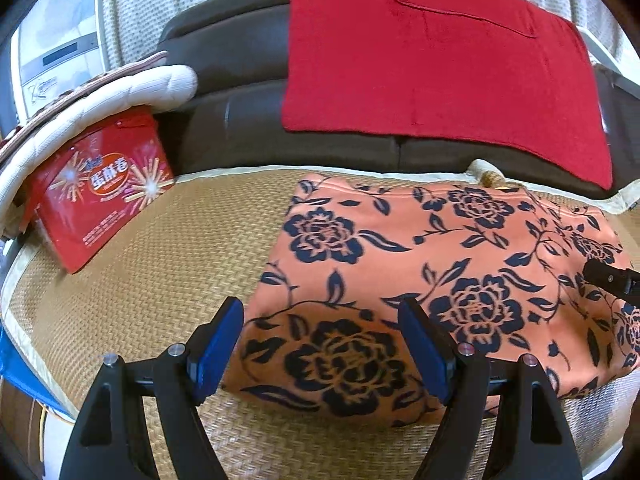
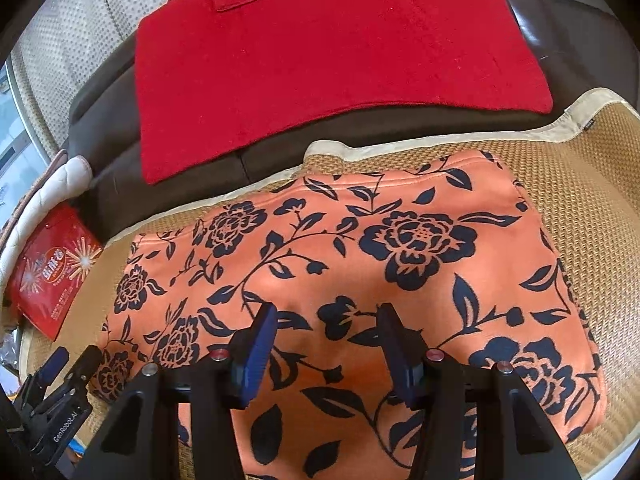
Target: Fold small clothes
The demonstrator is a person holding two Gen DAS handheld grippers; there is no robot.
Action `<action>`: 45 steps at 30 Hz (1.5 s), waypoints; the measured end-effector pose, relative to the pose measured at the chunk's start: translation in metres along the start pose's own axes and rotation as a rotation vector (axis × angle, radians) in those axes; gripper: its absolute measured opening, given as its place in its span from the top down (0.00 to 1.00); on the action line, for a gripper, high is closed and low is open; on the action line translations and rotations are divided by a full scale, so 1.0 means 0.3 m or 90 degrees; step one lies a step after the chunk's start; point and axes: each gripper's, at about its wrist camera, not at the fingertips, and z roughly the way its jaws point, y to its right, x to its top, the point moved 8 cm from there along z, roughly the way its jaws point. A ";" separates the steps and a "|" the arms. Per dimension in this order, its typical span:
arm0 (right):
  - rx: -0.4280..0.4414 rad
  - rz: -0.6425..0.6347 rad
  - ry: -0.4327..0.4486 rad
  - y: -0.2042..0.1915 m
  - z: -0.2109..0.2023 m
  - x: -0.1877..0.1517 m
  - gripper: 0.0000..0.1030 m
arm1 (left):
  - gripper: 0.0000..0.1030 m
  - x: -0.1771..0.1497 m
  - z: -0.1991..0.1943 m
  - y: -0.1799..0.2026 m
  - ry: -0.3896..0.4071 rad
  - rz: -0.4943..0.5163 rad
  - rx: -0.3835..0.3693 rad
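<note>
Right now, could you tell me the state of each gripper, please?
Left gripper: open, holding nothing, over the floral cloth.
Right gripper: open, nothing gripped.

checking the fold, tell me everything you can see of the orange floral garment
The orange floral garment is a soft, thick-looking fabric printed with dark navy roses, leaves and vines. It lies folded into a flat, roughly rectangular bundle on the woven straw mat, with a stitched hem along its far edge near the brown sofa. The right tongs stand over its near middle with the pads apart; the left tongs stand open over its near left corner.
</note>
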 end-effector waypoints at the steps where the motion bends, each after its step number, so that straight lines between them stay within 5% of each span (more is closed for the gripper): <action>1: -0.002 0.000 0.001 0.007 -0.003 0.002 0.47 | 0.22 -0.001 0.002 0.012 0.000 0.002 -0.004; 11: -0.036 0.003 0.045 0.100 -0.101 0.028 0.47 | 0.22 -0.011 -0.007 0.210 -0.009 0.041 -0.065; 17: -0.039 0.044 0.064 0.202 -0.181 0.004 0.47 | 0.22 -0.024 0.017 0.279 -0.009 0.067 -0.048; 20: -0.027 0.059 0.054 0.241 -0.226 -0.043 0.47 | 0.22 -0.036 0.063 0.282 -0.022 0.071 -0.013; 24: 0.006 0.082 0.045 0.286 -0.304 -0.108 0.47 | 0.20 -0.091 0.157 0.271 -0.090 0.032 -0.030; 33: 0.023 0.112 0.065 0.373 -0.377 -0.137 0.47 | 0.18 -0.040 0.085 0.271 -0.048 0.076 0.017; 40: 0.028 0.083 0.055 0.323 -0.339 -0.126 0.47 | 0.18 0.057 0.012 0.198 0.014 0.042 0.029; 45: 0.036 0.097 0.031 0.292 -0.282 -0.124 0.46 | 0.18 0.051 0.051 0.132 -0.023 -0.006 0.014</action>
